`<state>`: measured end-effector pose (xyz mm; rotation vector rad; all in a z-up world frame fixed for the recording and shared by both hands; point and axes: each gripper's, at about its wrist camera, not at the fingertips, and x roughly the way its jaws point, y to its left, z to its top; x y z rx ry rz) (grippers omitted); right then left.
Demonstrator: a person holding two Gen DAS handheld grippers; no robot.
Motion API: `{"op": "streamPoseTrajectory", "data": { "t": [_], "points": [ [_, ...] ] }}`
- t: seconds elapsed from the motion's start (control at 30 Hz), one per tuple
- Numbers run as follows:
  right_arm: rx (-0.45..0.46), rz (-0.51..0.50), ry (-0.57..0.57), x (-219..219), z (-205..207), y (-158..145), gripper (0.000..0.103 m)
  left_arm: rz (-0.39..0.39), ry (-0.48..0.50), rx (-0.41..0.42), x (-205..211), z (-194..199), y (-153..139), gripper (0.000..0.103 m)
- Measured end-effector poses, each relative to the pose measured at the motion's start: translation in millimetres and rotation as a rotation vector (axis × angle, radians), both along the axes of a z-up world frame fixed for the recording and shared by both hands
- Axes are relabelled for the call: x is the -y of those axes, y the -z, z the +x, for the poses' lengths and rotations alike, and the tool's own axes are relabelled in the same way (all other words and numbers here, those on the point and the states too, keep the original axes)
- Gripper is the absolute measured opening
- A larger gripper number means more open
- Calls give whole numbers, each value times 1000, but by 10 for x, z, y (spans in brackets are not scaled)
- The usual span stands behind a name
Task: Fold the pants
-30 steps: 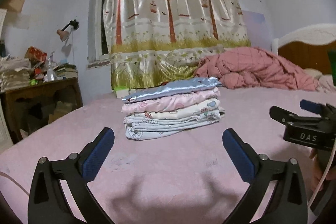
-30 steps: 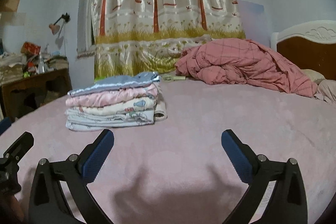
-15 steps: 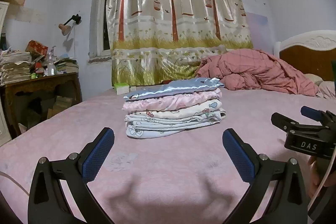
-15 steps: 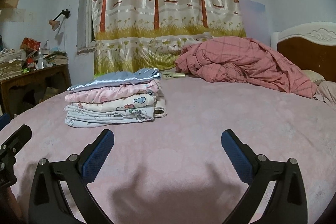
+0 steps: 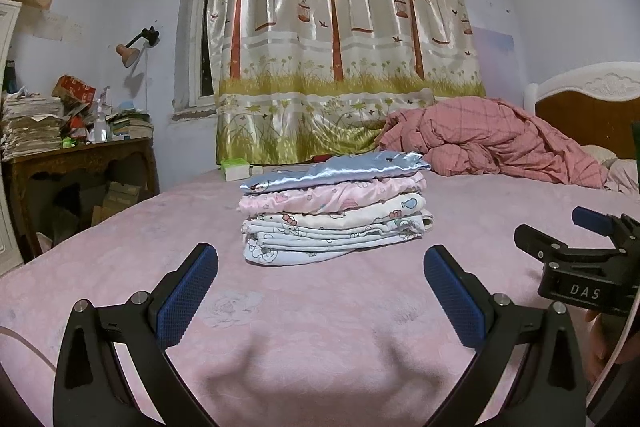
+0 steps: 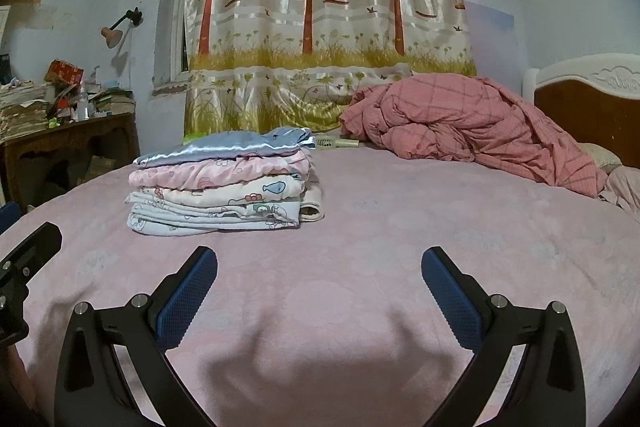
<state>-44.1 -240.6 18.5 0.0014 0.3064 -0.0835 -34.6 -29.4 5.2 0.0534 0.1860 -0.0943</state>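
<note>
Holding both grippers low over the pink bed (image 5: pixel 120 267), jaws of the left gripper (image 5: pixel 320 291) and right gripper (image 6: pixel 318 291) spread wide, gripping nothing. Compared with a second ago, sitting slightly lower and more level, so showing more of the curtain (image 5: pixel 340 47) and wall; otherwise nothing moving. Stack of folded pants (image 5: pixel 334 211) resting in the middle of the bed, well apart from both grippers, blue satin pair on top. Probably meaning the folding is finished, or waiting for a next pair.

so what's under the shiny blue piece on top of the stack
Under the satin blue piece: a pink printed garment, then cream and white cartoon-print ones. Their covered middles can't be seen.
</note>
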Motion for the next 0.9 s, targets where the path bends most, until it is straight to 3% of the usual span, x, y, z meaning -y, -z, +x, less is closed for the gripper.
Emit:
{"op": "streamPoseTrajectory", "data": {
  "t": [0.17,0.9],
  "points": [
    [3,13,-3,3,2,-9,102,32,-3,-28,16,58,7,102],
    [-13,16,3,1,48,24,102,34,-7,-30,8,97,12,102]
  ]
}}
